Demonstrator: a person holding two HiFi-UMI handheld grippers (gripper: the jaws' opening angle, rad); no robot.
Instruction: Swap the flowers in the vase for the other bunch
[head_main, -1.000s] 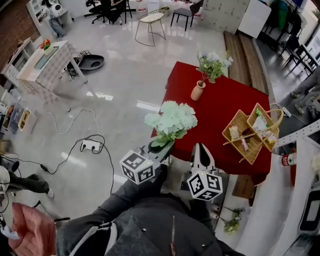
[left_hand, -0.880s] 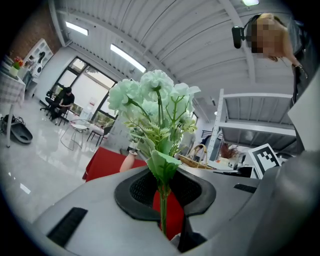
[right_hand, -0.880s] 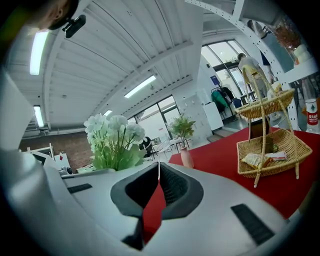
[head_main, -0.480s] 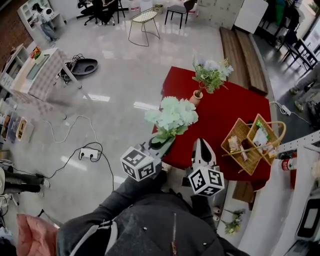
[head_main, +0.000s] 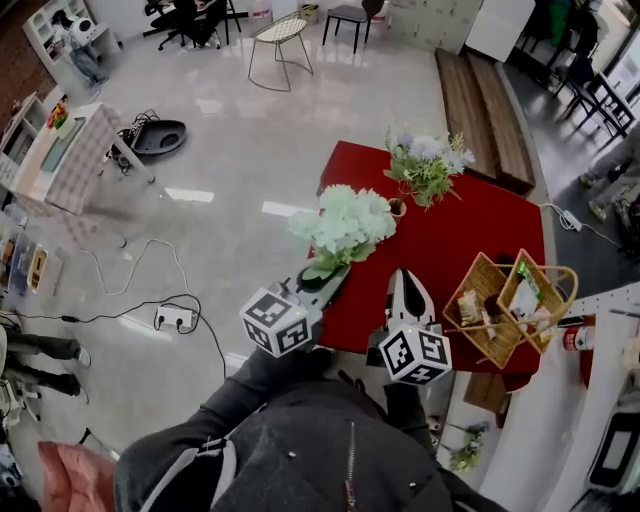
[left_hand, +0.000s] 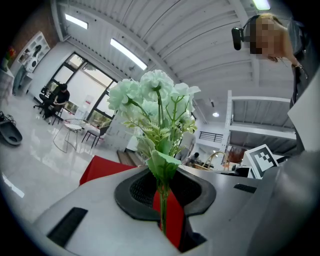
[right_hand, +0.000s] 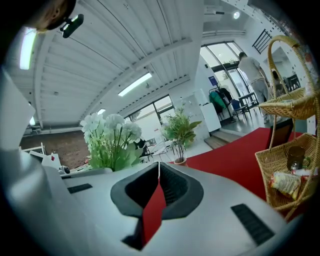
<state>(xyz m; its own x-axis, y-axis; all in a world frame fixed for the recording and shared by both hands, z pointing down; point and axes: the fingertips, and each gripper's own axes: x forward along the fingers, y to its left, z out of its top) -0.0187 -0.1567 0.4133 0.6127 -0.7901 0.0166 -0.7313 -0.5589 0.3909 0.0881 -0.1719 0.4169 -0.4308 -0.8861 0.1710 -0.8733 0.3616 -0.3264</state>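
Currently clamping the pale green bunch (head_main: 342, 225) by its stems in the left gripper (head_main: 325, 283), near the red table's (head_main: 450, 250) edge. Pinching the right gripper (head_main: 405, 290) shut on nothing. Seeing mixed flowers (head_main: 428, 165) in the vase (head_main: 397, 208), itself mostly hidden behind the bunch. Seeing packets in the wicker basket (head_main: 505, 300), too small to identify.
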